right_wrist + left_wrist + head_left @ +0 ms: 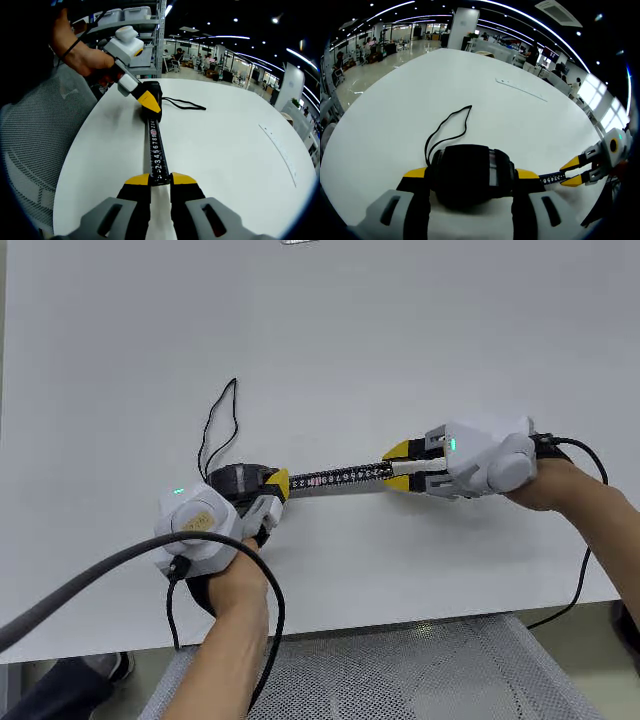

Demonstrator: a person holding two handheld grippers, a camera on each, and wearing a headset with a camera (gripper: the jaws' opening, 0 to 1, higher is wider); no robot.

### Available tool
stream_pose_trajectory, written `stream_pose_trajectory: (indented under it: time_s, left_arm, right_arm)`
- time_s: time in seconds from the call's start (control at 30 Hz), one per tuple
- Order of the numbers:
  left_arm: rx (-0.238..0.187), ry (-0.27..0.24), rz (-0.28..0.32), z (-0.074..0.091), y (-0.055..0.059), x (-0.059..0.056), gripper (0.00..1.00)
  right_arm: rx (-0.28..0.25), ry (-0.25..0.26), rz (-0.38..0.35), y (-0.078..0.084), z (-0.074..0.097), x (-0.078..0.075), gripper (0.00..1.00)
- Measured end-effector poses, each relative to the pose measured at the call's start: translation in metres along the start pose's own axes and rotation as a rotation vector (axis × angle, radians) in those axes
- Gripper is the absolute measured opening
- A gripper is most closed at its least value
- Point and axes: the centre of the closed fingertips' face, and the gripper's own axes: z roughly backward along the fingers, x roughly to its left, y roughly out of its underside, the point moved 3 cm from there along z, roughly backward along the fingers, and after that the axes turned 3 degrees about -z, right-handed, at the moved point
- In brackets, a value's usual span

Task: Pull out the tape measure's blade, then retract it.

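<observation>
A black tape measure point(240, 483) lies on the white table point(400, 350), and my left gripper point(270, 495) is shut on its case point(470, 172). Its blade point(340, 478) runs out to the right, with black and red numbers showing point(156, 152). My right gripper point(398, 467) is shut on the blade's end; its yellow-tipped jaws pinch the blade between them point(160, 178). A black wrist cord point(218, 425) loops away from the case toward the far side point(447, 132). In the right gripper view the left gripper point(142, 95) holds the case at the blade's far end.
A long flat ruler point(280, 150) lies on the table far from the work point(520, 89). The table's near edge point(350, 625) runs just behind my hands, with a mesh chair point(420, 670) below it. Cables point(90, 585) trail from both grippers.
</observation>
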Motion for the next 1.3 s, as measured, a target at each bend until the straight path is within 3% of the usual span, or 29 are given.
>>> stream_pose_trajectory:
  time_s: [0.63,1.3]
  left_arm:
    - [0.01,0.013,0.005,0.0001,0.0014,0.0006,0.62]
    - [-0.006,0.01,0.006,-0.0015,0.0015,0.0012,0.63]
  right_arm:
    - [-0.002,-0.008,0.006,-0.0062,-0.0027,0.0025,0.12]
    - [-0.01,-0.008,0.004,-0.0082,-0.0054,0.0008,0.12]
